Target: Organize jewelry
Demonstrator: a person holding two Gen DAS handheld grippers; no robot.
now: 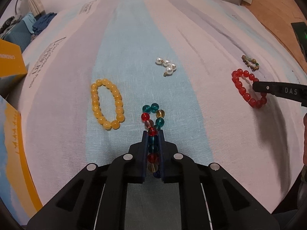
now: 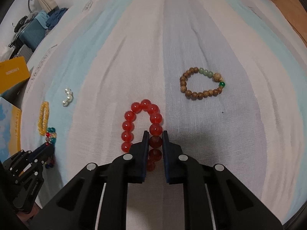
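Red glass beads sit pinched between the pads of our right hand-held gripper (image 2: 155, 134), which is closed on one side of the red bracelet (image 2: 142, 122) while the rest of the loop lies on the striped bed sheet (image 2: 191, 28). Our left hand-held gripper (image 1: 153, 132) is likewise clamped on the multicoloured bracelet (image 1: 152, 116), its free end resting on the cloth just ahead of the tips. We judge the sorting to be at an early stage: both pieces are gripped but neither looks lifted, and everything else lies loose on the bed. The yellow bracelet (image 1: 107, 104) is just beside the multicoloured one, the pearl piece (image 1: 167, 65) lies farther out, and the wooden bracelet (image 2: 201, 83) sits beyond the red one, apart from it. We see no tray or case for the jewelry. Yellow boxes (image 1: 10, 61) stand at the left edge, well apart from the beads. Nothing blocks either grip, though the yellow loop lies close to our left path.
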